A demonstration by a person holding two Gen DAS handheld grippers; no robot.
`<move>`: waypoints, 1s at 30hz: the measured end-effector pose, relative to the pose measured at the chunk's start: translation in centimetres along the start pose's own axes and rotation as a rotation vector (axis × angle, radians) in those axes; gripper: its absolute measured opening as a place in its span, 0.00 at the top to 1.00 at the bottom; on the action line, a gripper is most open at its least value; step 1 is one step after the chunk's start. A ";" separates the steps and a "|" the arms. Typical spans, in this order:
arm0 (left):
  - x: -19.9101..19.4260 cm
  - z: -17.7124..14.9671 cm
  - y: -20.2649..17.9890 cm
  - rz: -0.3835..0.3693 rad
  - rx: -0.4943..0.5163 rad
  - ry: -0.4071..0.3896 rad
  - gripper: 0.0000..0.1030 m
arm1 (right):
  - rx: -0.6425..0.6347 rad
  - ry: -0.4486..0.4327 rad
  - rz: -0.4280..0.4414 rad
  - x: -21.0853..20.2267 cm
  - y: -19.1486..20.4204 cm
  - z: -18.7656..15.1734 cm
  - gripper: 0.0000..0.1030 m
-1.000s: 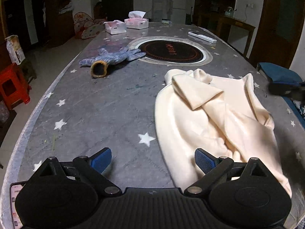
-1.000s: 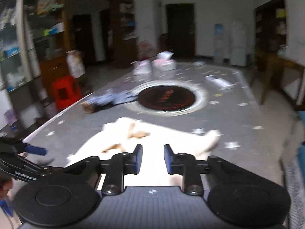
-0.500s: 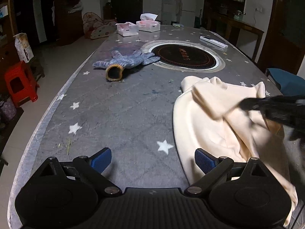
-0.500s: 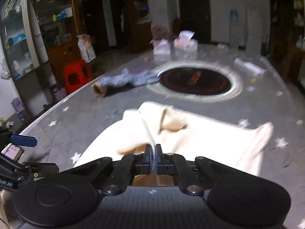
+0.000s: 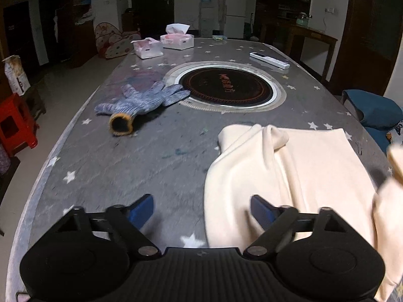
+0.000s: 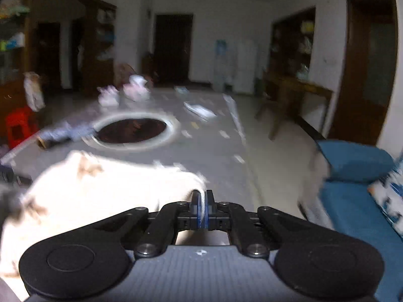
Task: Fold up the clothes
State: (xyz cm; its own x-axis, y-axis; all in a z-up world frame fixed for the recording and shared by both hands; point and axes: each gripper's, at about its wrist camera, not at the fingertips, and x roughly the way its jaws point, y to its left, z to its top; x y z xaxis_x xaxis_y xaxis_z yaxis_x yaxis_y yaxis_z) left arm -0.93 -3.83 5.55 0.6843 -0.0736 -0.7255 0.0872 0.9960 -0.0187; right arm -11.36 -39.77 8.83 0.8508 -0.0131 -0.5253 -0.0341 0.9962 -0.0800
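Garment: a cream garment (image 5: 309, 166) is spread toward the right edge of the worktop (image 5: 131, 166), its near part bunched and partly lifted at the right of the left wrist view.
Right gripper (image 6: 202, 210): pressed together on a thin fold of the cream cloth; the view is blurred by motion.
Left gripper (image 5: 201, 209): spread wide and holding nothing, low over the near edge, one fingertip beside the cloth's left border.
Slip risk: the pinched fold looks thin; a quick pull is judged likely to free it.
Drag risk: with no second hold, the whole garment could be slid toward the right edge and over it.
Bystander: a knitted glove (image 5: 141, 100) lies well apart, near the round hob (image 5: 226, 86).
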 end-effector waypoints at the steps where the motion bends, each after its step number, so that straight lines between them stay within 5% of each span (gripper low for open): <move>1: 0.4 0.4 -0.1 -0.003 0.004 0.003 0.32 | 0.010 0.007 -0.012 -0.2 -0.6 -0.5 0.95; 6: 2.7 2.2 -0.2 -0.017 0.004 0.016 0.60 | 0.041 -0.003 0.000 -1.5 -1.7 -1.7 0.93; 12: 5.2 4.2 -0.9 -0.048 0.028 0.017 0.75 | 0.022 0.010 0.137 -0.9 0.7 -2.0 0.89; 21: 8.2 6.8 -3.1 -0.096 0.131 -0.021 0.76 | -0.023 0.095 0.285 1.9 4.2 -2.7 0.87; 30: 9.1 6.5 -4.1 -0.147 0.202 -0.020 0.71 | -0.021 0.115 0.324 3.6 4.4 -2.6 0.81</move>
State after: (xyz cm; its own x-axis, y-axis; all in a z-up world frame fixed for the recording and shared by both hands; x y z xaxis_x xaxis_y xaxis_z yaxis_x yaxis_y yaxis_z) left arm 9.60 -8.95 3.48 0.6675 -0.2197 -0.7115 0.3282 0.9445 0.0163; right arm -9.84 -35.66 4.39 0.7294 0.2930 -0.6181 -0.3048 0.9482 0.0898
